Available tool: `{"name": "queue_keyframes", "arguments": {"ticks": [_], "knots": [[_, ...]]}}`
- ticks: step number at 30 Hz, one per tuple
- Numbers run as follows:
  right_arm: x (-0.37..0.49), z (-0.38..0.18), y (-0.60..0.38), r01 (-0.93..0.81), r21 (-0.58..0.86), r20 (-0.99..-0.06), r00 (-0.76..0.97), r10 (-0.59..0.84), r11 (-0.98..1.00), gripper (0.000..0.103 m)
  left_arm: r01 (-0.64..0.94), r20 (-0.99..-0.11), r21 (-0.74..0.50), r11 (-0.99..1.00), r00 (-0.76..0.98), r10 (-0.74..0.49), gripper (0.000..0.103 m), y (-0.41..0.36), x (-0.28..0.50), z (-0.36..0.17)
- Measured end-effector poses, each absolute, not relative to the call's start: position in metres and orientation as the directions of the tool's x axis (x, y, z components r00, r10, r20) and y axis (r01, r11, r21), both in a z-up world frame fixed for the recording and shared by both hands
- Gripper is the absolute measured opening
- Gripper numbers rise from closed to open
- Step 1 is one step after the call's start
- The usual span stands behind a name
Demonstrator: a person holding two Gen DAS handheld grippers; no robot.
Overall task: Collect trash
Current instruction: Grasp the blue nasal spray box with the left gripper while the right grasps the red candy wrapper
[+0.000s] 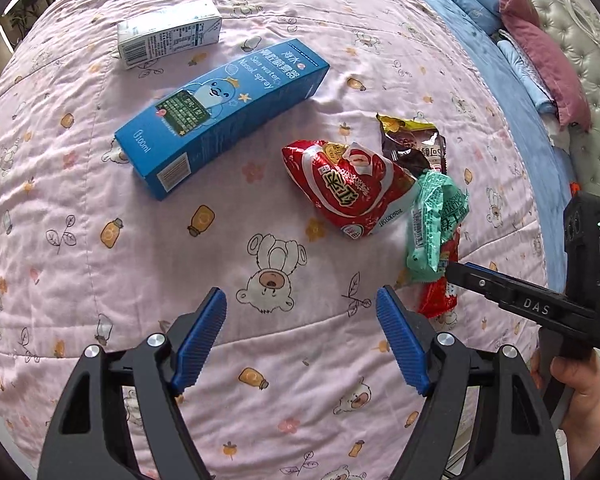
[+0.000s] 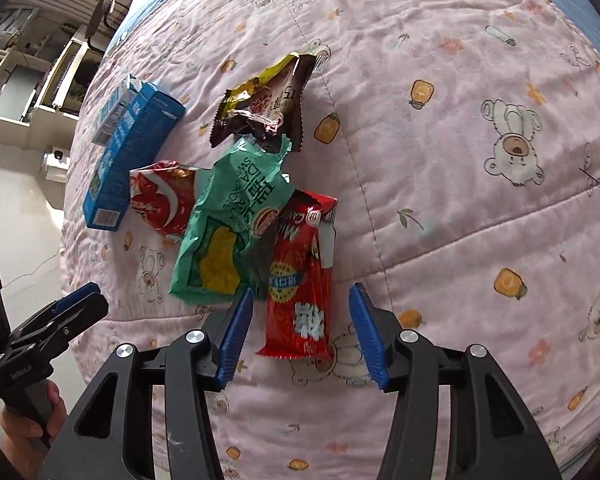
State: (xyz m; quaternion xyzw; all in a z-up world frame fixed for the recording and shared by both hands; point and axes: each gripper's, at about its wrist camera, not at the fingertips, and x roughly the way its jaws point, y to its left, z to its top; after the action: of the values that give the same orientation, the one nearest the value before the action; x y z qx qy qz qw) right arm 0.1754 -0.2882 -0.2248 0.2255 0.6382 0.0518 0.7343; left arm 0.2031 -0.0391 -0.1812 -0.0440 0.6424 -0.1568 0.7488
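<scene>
Trash lies on a pink quilt (image 1: 100,264). A blue nasal-spray box (image 1: 220,116) and a white carton (image 1: 168,32) lie at the far left. A big red snack bag (image 1: 348,188), a brown wrapper (image 1: 416,144), a green wrapper (image 1: 432,224) and a small red wrapper (image 1: 440,292) cluster at the right. My left gripper (image 1: 300,312) is open and empty over bare quilt. My right gripper (image 2: 300,312) is open, its blue pads either side of the small red wrapper (image 2: 300,280). The green wrapper (image 2: 232,232) touches its left pad (image 2: 236,336).
Blue and maroon pillows (image 1: 520,12) and a tufted headboard (image 1: 588,60) lie beyond the quilt at the right. In the right wrist view the bed edge drops to a pale floor (image 2: 16,208), with shelves (image 2: 24,76) behind.
</scene>
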Motion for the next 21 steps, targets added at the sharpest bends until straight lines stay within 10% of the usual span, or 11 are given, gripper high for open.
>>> {"name": "queue_keyframes", "arguments": {"ticks": [21], "knots": [[0.193, -0.158, -0.284, 0.187, 0.499, -0.849, 0.298, 0.435, 0.846, 0.03, 0.274, -0.944, -0.209, 0.939, 0.196, -0.267, 0.077, -0.032, 0.293, -0.164]]}}
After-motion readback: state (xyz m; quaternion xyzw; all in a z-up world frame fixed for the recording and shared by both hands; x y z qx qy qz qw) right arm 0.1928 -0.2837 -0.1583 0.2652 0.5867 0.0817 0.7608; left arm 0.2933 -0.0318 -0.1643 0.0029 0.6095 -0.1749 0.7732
